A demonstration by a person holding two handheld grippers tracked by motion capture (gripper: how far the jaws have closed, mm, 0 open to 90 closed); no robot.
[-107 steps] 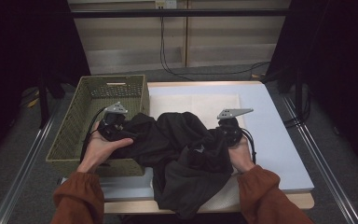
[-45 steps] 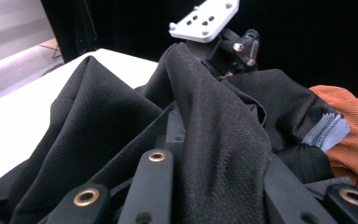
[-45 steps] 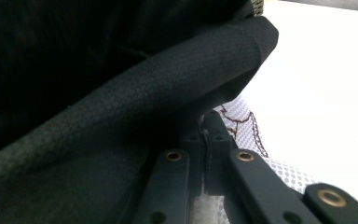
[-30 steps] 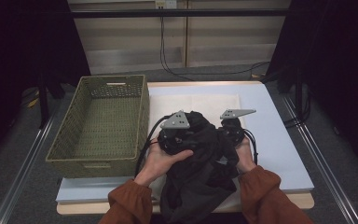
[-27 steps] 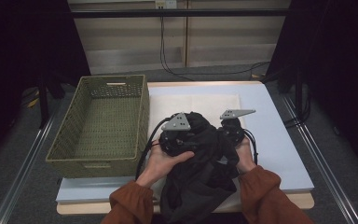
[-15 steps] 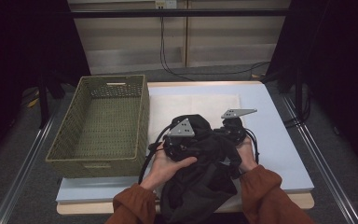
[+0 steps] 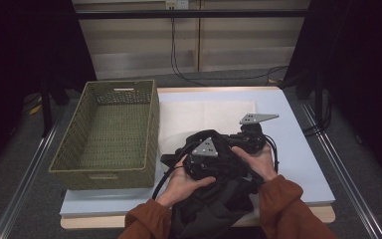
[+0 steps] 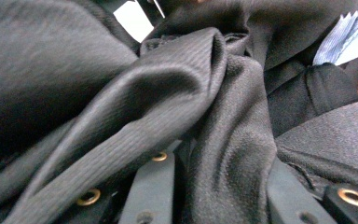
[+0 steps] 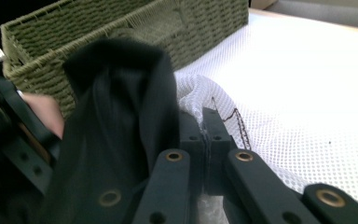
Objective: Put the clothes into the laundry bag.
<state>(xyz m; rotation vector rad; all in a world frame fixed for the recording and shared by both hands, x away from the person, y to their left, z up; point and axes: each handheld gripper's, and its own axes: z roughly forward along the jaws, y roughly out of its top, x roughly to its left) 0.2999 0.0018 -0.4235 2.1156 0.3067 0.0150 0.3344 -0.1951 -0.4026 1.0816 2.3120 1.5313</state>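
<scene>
Stuffing the black garment into the white mesh bag appears to be the step in hand. Keep your right gripper clamped on the bag's edge; its jaws are together with mesh pinched between them. Hold that edge high so the mouth stays open. Your left gripper sits just beside it, over the garment near the table's front edge. Cloth drapes over and between the left jaws; you cannot tell whether they grip it. Feed folds in gradually, away from the wicker basket.
</scene>
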